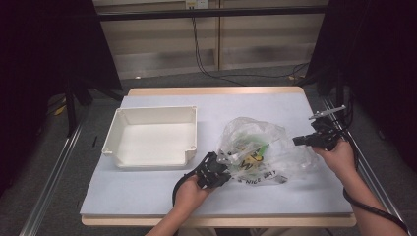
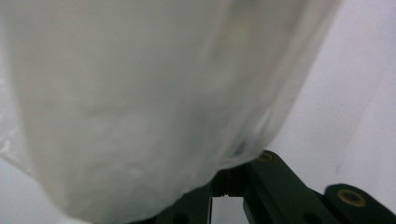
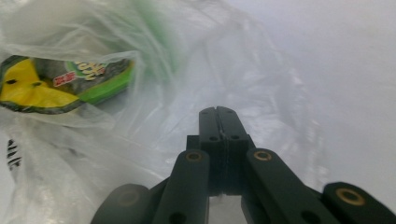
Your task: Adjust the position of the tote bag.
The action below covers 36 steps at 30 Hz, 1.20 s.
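A clear plastic bag [image 1: 275,142] with black lettering lies on the right half of the table. Inside it is a green and yellow packet [image 1: 255,150], which the right gripper view shows as a green and yellow packet [image 3: 60,81] at the left. My left gripper [image 1: 220,164] is at the bag's near left edge. Its jaws are shut, and the bag's film [image 2: 140,93] drapes over their tips [image 2: 224,179]. My right gripper [image 1: 297,140] is at the bag's right side with its jaws [image 3: 218,114] pressed together over the film [image 3: 261,70]. Whether film is pinched there I cannot tell.
A white rectangular tray [image 1: 152,110] stands on the left half of the pale blue table top [image 1: 147,191], a short gap from the bag. Metal rails run along both sides of the table. Dark stands and cables are behind it.
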Available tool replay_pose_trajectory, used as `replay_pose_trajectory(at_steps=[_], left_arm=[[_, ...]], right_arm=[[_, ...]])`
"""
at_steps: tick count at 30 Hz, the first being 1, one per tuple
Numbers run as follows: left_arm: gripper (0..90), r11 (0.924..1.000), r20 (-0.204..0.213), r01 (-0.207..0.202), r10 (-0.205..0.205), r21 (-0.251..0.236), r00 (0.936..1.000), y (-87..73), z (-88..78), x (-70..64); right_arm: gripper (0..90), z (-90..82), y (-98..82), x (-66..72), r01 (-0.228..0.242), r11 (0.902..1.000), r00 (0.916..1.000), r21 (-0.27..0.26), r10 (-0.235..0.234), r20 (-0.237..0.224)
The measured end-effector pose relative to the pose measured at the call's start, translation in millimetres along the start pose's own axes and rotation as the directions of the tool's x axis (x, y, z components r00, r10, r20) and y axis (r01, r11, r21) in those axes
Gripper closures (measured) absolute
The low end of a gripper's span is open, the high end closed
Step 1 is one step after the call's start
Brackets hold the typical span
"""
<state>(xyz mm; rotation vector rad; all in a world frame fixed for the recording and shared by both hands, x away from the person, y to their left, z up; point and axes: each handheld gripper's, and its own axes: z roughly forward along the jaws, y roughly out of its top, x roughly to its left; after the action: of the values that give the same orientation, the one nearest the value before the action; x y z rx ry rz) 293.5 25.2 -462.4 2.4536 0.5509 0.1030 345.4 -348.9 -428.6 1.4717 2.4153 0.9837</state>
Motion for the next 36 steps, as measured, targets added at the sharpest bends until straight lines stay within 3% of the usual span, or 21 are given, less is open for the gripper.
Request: replay_pose_trajectory(at_steps=[5,7,11,12,13,14,17,20,21,22,23,24,27,28,36], left_arm=[[90.0,0.9999,0.009,0.000,0.000,0.016,1.0000,-0.8,2.0,0.8],[90.0,0.9999,0.005,0.013,-0.013,0.005,0.9999,-1.4,3.5,0.3],[90.0,0.9998,0.008,0.002,-0.002,0.018,1.0000,-1.3,2.5,2.0],[90.0,0.9988,0.011,0.047,-0.047,-0.013,0.9988,-1.9,4.2,-0.2],[90.0,0.9998,0.008,0.006,-0.006,0.017,0.9999,-1.6,2.5,2.5],[90.0,0.9987,0.007,0.050,-0.050,-0.013,0.9987,-2.1,4.2,0.1],[90.0,0.9997,0.000,0.010,-0.010,0.023,1.0000,-1.9,1.7,2.8],[90.0,0.9997,0.005,0.017,-0.017,0.015,0.9998,-2.1,2.5,2.9],[90.0,0.9997,0.002,0.019,-0.019,0.013,0.9998,-2.1,2.6,2.4],[90.0,0.9986,0.001,0.052,-0.052,-0.012,0.9986,-2.4,4.0,0.5],[90.0,0.9998,0.002,0.016,-0.016,0.015,0.9999,-2.1,2.3,2.6],[90.0,0.9998,0.001,0.010,-0.010,0.017,0.9999,-2.2,2.1,2.6],[90.0,0.9998,0.011,0.003,-0.003,0.022,0.9999,-1.6,1.5,2.8],[90.0,0.9998,0.009,0.017,-0.018,0.012,0.9998,-1.8,2.3,1.5],[90.0,0.9999,0.006,-0.002,0.002,0.013,1.0000,-0.7,1.3,1.3]], right_arm=[[90.0,-6.5,-7.0,-14.0,-0.035,0.9988,0.9984,-0.035,0.037,0.042],[90.0,-7.3,-9.8,-18.6,-0.042,0.9987,0.9976,-0.028,0.043,0.055],[90.0,-7.5,-16.0,-24.7,-0.058,0.9980,0.9952,-0.026,0.060,0.078],[90.0,-7.6,-17.3,-26.3,-0.058,0.9981,0.9947,-0.019,0.060,0.084],[90.0,-7.5,-18.2,-27.1,-0.059,0.9982,0.9931,-0.010,0.060,0.101],[90.0,-6.8,-19.3,-28.2,-0.056,0.9984,0.9921,-0.003,0.056,0.112],[90.0,-7.7,-22.5,-32.8,-0.069,0.9976,0.9897,0.000,0.069,0.125],[90.0,-9.7,-23.9,-34.8,-0.067,0.9977,0.9869,0.007,0.066,0.147],[90.0,-10.2,-24.0,-34.8,-0.071,0.9975,0.9865,0.004,0.070,0.148],[90.0,-10.5,-24.3,-35.5,-0.074,0.9973,0.9873,0.000,0.073,0.141],[90.0,-11.3,-24.4,-36.0,-0.073,0.9973,0.9862,0.000,0.072,0.149],[90.0,-12.2,-24.6,-36.7,-0.079,0.9969,0.9866,-0.008,0.079,0.143],[90.0,-13.6,-24.0,-34.8,-0.074,0.9965,0.9902,-0.038,0.078,0.116],[89.2,-14.3,-23.4,-32.3,-0.072,0.9966,0.9897,-0.041,0.076,0.121],[73.9,-24.4,-18.1,-17.9,-0.009,0.9963,0.9933,-0.086,0.019,0.114]])
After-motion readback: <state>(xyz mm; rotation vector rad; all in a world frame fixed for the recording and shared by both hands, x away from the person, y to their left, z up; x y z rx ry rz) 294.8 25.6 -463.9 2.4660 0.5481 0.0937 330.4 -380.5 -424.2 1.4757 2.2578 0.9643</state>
